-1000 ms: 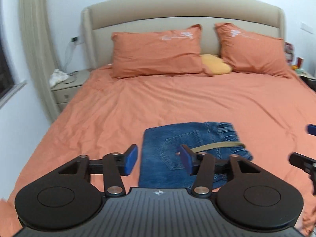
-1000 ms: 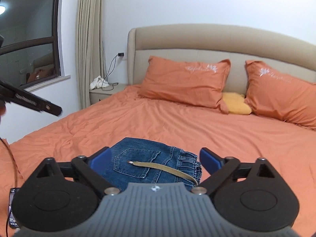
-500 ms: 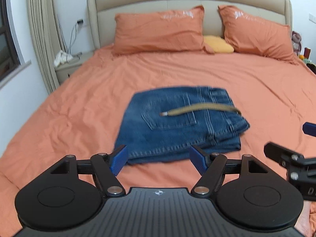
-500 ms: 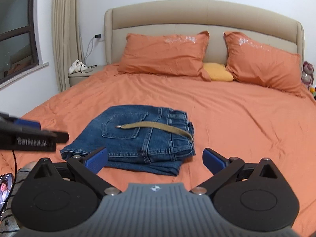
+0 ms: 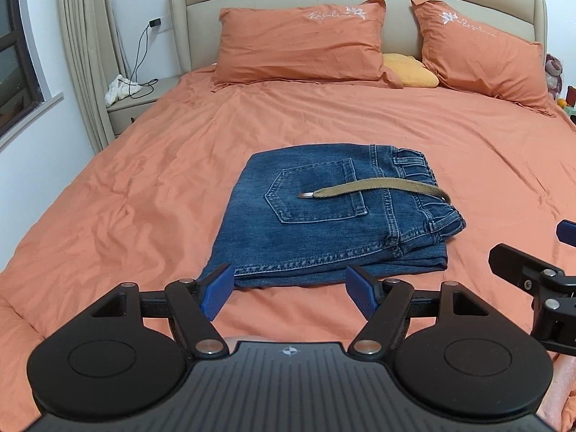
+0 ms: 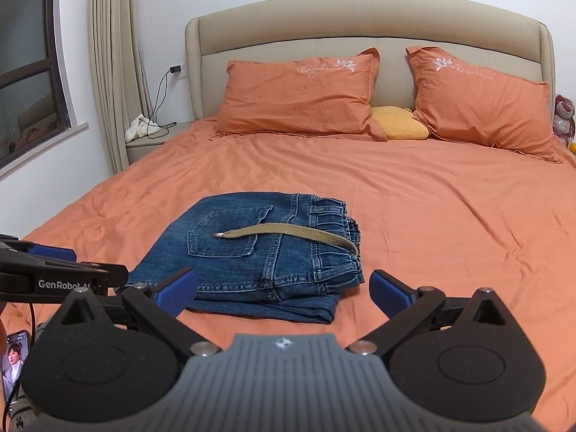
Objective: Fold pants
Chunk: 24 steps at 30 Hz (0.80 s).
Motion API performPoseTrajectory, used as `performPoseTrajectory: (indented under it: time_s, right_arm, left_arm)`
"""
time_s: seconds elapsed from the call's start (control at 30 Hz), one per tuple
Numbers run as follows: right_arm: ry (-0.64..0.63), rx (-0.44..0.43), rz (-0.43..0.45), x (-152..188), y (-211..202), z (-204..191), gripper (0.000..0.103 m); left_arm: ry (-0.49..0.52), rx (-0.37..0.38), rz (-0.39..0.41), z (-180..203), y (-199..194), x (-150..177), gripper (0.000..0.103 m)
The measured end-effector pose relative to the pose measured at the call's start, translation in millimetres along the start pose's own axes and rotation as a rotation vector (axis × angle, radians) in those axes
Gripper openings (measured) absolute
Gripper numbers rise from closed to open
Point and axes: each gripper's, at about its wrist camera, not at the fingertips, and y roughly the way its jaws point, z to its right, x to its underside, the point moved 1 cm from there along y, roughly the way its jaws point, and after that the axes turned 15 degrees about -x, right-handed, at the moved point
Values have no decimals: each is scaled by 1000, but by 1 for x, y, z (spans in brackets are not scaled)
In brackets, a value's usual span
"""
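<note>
Blue jeans [image 5: 324, 223] [image 6: 259, 252] lie folded into a flat packet on the orange bed sheet [image 5: 144, 180], back pocket up, with a tan belt strap [image 5: 374, 190] [image 6: 288, 234] trailing across the top. My left gripper [image 5: 289, 289] is open just in front of the packet's near edge, nothing between its blue pads. My right gripper [image 6: 284, 289] is also open and empty, its left pad over the packet's near corner. Each gripper shows at the edge of the other's view.
Two orange pillows [image 5: 302, 46] [image 5: 482, 61] and a small yellow cushion [image 5: 410, 72] lean on the beige headboard [image 6: 370, 21]. A nightstand [image 5: 136, 108] with a white cloth and a charger cable stands left. A phone [image 6: 14, 363] lies by the bed's near left corner.
Both grippers dropped lower and pulled back toward the near edge of the folded jeans, tilting further down. The left gripper's jaws spread wider. The jeans stayed put.
</note>
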Motion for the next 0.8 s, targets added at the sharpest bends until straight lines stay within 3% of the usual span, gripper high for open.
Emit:
performPoseTrajectory:
  time_s: [0.8]
  right_arm:
    - [2, -32, 21, -7, -13, 0, 98]
  left_arm:
    - [10, 10, 15, 3, -10, -3, 83]
